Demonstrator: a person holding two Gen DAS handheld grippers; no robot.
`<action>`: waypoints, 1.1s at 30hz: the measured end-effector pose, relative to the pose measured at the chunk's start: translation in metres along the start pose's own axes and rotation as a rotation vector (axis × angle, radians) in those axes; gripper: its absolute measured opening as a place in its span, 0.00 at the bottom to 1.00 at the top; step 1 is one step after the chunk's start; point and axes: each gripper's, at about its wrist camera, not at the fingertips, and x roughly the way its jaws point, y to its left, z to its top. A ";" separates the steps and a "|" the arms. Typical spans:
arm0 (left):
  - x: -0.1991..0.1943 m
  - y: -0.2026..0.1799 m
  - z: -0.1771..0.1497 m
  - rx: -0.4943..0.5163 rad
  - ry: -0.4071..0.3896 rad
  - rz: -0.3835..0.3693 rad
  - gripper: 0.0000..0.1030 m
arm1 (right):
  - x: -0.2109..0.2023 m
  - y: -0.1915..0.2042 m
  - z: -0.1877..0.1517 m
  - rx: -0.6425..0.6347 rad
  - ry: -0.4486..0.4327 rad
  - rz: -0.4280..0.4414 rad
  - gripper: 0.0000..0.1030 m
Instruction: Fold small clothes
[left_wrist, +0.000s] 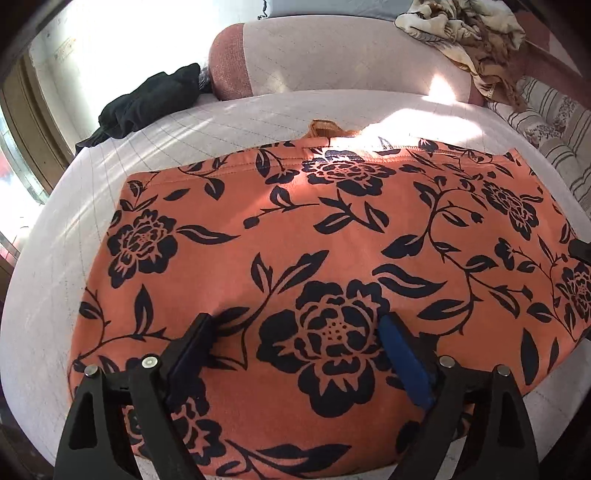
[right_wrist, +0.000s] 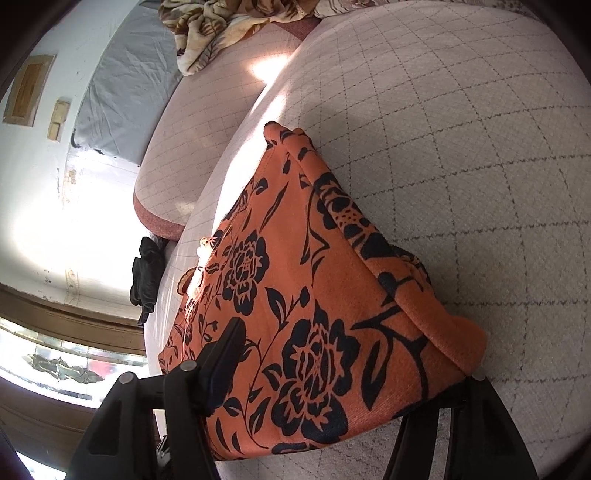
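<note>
An orange garment with a dark floral print (left_wrist: 332, 236) lies spread on a pale quilted cushion (left_wrist: 74, 236). My left gripper (left_wrist: 295, 339) hovers open just above its near part, fingers wide apart, holding nothing. In the right wrist view the same garment (right_wrist: 295, 295) has its right edge folded over. My right gripper (right_wrist: 332, 369) is wide around that end: the left finger (right_wrist: 225, 354) shows on top, the right finger is hidden under the cloth. I cannot tell whether it grips the cloth.
A black garment (left_wrist: 147, 99) lies at the cushion's far left. A pink bolster (left_wrist: 236, 59) stands behind. A crumpled beige patterned cloth (left_wrist: 465, 33) sits at the back right, beside a striped cushion (left_wrist: 554, 129). Bright sunlight falls across the far side.
</note>
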 end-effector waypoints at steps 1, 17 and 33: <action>-0.005 0.004 0.003 -0.030 0.011 -0.014 0.87 | 0.000 0.000 0.001 0.013 -0.003 0.002 0.64; -0.075 0.109 0.001 -0.252 -0.183 -0.138 0.90 | -0.003 0.129 -0.022 -0.488 -0.121 -0.295 0.16; -0.067 0.294 -0.084 -0.774 -0.158 0.070 0.88 | 0.127 0.262 -0.269 -1.147 0.153 -0.272 0.16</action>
